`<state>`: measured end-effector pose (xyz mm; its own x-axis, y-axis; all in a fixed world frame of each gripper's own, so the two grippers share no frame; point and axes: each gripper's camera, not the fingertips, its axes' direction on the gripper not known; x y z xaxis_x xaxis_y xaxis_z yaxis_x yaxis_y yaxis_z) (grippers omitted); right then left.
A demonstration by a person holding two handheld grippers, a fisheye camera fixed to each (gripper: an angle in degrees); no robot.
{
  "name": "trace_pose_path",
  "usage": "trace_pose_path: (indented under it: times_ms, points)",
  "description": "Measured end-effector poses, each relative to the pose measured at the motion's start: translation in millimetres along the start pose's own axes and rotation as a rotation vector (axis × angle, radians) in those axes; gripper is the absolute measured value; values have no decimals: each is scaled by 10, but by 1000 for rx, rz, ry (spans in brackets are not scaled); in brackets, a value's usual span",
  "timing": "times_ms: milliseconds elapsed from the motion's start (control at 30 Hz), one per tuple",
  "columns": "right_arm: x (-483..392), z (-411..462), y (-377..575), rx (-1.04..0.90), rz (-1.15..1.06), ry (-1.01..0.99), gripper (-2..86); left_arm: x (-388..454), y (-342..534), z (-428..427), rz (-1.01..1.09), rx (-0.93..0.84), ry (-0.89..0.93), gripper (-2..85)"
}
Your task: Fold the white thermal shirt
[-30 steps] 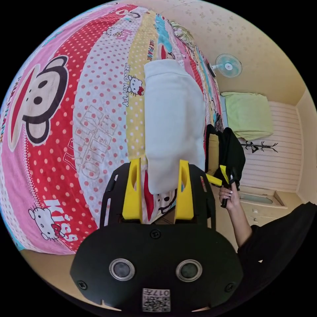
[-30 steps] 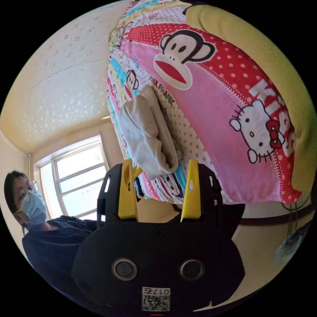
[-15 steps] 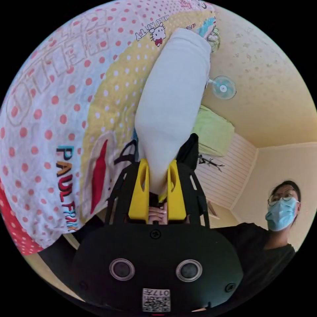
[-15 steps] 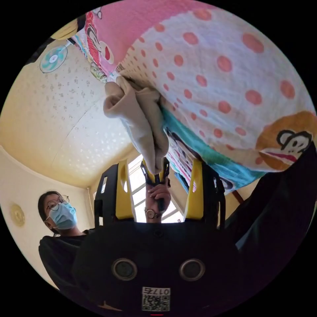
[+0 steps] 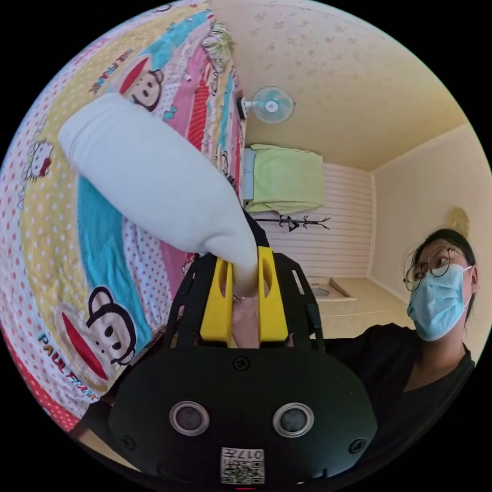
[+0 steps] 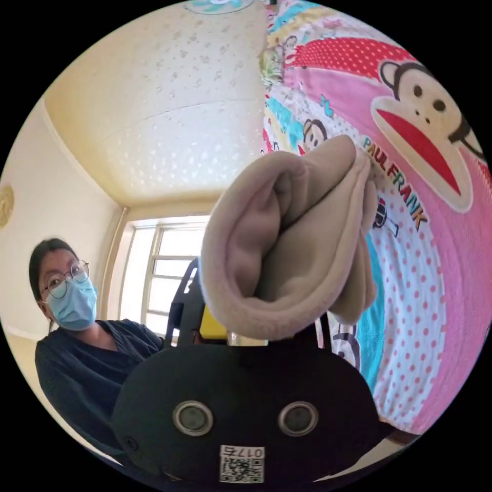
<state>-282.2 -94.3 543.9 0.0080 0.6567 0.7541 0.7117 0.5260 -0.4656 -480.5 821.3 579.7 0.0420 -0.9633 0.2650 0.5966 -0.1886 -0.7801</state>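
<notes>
Left gripper view: left gripper (image 5: 245,279) jaws pinch the white thermal shirt (image 5: 154,182); right jaws' state hidden.

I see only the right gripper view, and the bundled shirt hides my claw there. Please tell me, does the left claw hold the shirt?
Observer: Yes. In the left gripper view, the left claw has both jaws pressed on one end of the white thermal shirt.
Operator: How does the shirt look from there?
Observer: It runs as one smooth roll away from the claw, with the cartoon bedspread behind it.
Operator: What is beyond the bed?
Observer: A green cloth hangs by the striped wall.
</notes>
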Motion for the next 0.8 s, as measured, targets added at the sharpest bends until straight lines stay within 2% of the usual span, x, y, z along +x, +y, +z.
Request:
trace_pose_path:
  times_ms: [100, 267, 333, 367, 433, 500, 567, 633, 733, 800]
  points:
    - [-320, -197, 43, 30, -129, 50, 130, 454, 0, 270, 111, -54, 5, 78]
    - [87, -487, 508, 78, 4, 218, 81, 213, 225, 942, 23, -199, -6, 82]
    - [631, -643, 880, 107, 144, 335, 74, -147, 400, 1285, -32, -279, -33, 85]
    - [796, -679, 986, 106, 201, 383, 76, -459, 543, 1512, -130, -365, -52, 87]
    - [1387, -809, 1440, 113, 515, 568, 81, -911, 805, 1807, -304, -539, -101, 91]
    - [1560, -813, 1674, 145, 564, 524, 78, -1170, 1103, 1831, -417, -663, -129, 78]
    - [1590, -682, 1776, 135, 534, 535, 70, -1139, 1245, 1634, -417, -648, -58, 31]
    - [1523, -352, 1739, 63, 482, 668, 61, -1063, 1352, 1346, -437, -621, -66, 2]
    - [1248, 228, 1552, -24, 314, 925, 60, -892, 1462, 765, -486, -584, -173, -8]
    - [1110, 644, 1466, -60, 174, 1055, 62, -715, 1503, 218, -501, -514, -323, -9]
